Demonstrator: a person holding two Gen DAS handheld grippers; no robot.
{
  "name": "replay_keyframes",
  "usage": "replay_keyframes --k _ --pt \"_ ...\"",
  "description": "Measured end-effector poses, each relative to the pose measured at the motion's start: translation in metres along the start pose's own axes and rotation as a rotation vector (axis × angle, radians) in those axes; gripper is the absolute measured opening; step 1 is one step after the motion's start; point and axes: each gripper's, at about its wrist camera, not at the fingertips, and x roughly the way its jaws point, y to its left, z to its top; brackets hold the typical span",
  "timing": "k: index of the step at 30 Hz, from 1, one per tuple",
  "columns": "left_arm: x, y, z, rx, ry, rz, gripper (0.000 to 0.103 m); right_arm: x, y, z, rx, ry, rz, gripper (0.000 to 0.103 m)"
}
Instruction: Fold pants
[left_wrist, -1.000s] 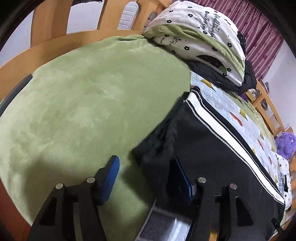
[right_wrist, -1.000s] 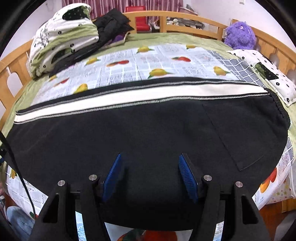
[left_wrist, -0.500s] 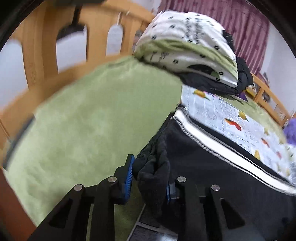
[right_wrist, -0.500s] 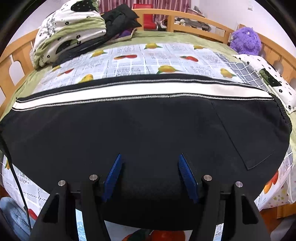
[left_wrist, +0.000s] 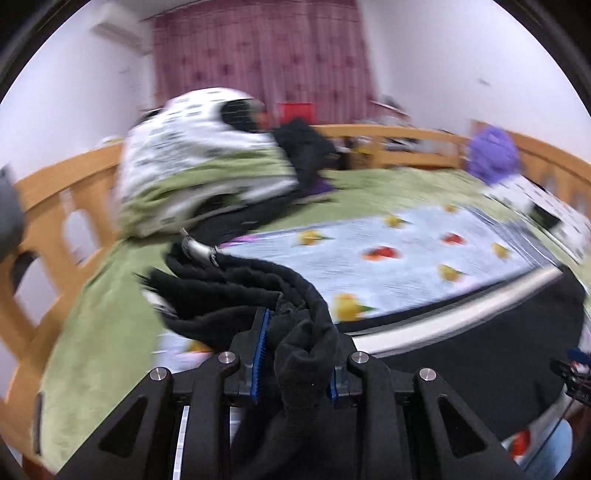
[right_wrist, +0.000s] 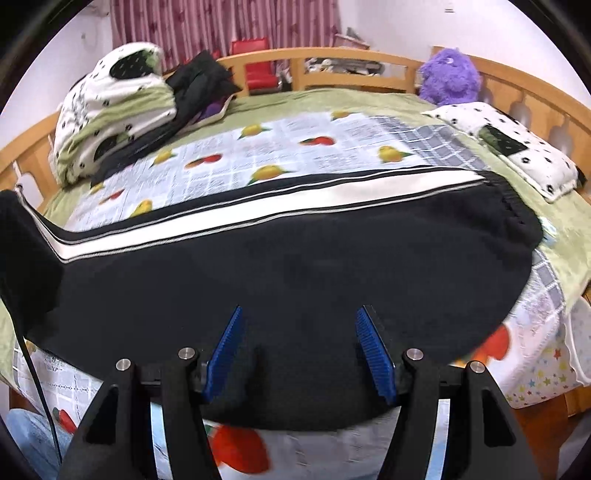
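The left gripper (left_wrist: 295, 350) pinches a bunched end of the black pants (right_wrist: 295, 258); its jaws have just been closing, and the dark cloth is now wadded between the blue pads (left_wrist: 261, 354), spilling over the front of the fingers and trailing off to the left in thick rolls. That end is lifted off the bed — in the right wrist view it rises as a dark fold at the far left edge, with the white side stripe (right_wrist: 258, 206) bending upward along it. The rest of the pants lies flat across the fruit-print sheet (right_wrist: 280, 147), waistband to the right, stripe along the far edge. The right gripper (right_wrist: 299, 350) hovers low over the near edge of the pants with its jaws spread, nothing between the pads; whether the tips touch the cloth cannot be told. Behind, on the green blanket (right_wrist: 332, 99), sit a folded quilt (right_wrist: 110, 107) with dark clothes beside it, a purple plush toy (right_wrist: 448, 77) and a spotted pillow (right_wrist: 509, 144), all inside the wooden bed rail (right_wrist: 332, 55).
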Motion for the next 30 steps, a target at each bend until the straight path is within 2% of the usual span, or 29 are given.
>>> replay_keyframes --k 1,4,7,10,11,12,13,14,15,16,18,19,23,28,30 --pt "0.003 -0.028 -0.001 0.034 0.006 -0.032 0.024 -0.003 -0.008 0.000 0.006 0.000 -0.006 0.063" --pt "0.010 -0.081 -0.013 0.090 0.029 -0.101 0.024 -0.014 -0.029 -0.001 0.004 0.012 -0.022 0.063" --pt "0.018 -0.121 -0.032 0.094 0.087 -0.192 0.024 -0.026 -0.047 -0.010 -0.023 0.014 -0.040 0.063" --pt "0.030 -0.147 -0.052 0.066 0.203 -0.309 0.027 -0.030 -0.056 -0.023 -0.051 0.025 -0.058 0.063" --pt "0.036 -0.153 -0.059 0.064 0.266 -0.361 0.028 -0.029 -0.058 -0.026 -0.052 0.027 -0.060 0.063" --pt "0.040 -0.158 -0.066 0.074 0.329 -0.380 0.029 -0.027 -0.059 -0.029 -0.046 0.032 -0.056 0.063" --pt "0.041 -0.160 -0.071 0.082 0.357 -0.379 0.029 -0.025 -0.060 -0.031 -0.039 0.037 -0.047 0.063" --pt "0.036 -0.157 -0.076 0.093 0.362 -0.369 0.032 -0.022 -0.060 -0.031 -0.029 0.042 -0.035 0.063" --pt "0.030 -0.153 -0.077 0.091 0.351 -0.376 0.040 -0.019 -0.059 -0.031 -0.017 0.048 -0.014 0.063" --pt "0.026 -0.146 -0.077 0.082 0.345 -0.393 0.054 -0.015 -0.056 -0.030 -0.003 0.052 0.018 0.063" --pt "0.010 -0.122 -0.078 0.021 0.322 -0.456 0.069 -0.009 -0.046 -0.026 0.009 0.048 0.077 0.063" --pt "0.002 -0.112 -0.077 -0.013 0.298 -0.472 0.070 -0.006 -0.040 -0.022 0.011 0.042 0.101 0.063" --pt "-0.013 -0.070 -0.083 -0.061 0.258 -0.398 0.071 0.009 -0.007 -0.005 0.026 0.035 0.210 0.063" --pt "-0.007 -0.015 -0.101 -0.133 0.271 -0.267 0.071 0.026 0.041 0.011 0.017 0.028 0.331 0.063" --pt "-0.004 0.009 -0.113 -0.178 0.291 -0.229 0.071 0.038 0.061 0.012 -0.011 0.068 0.351 0.053"
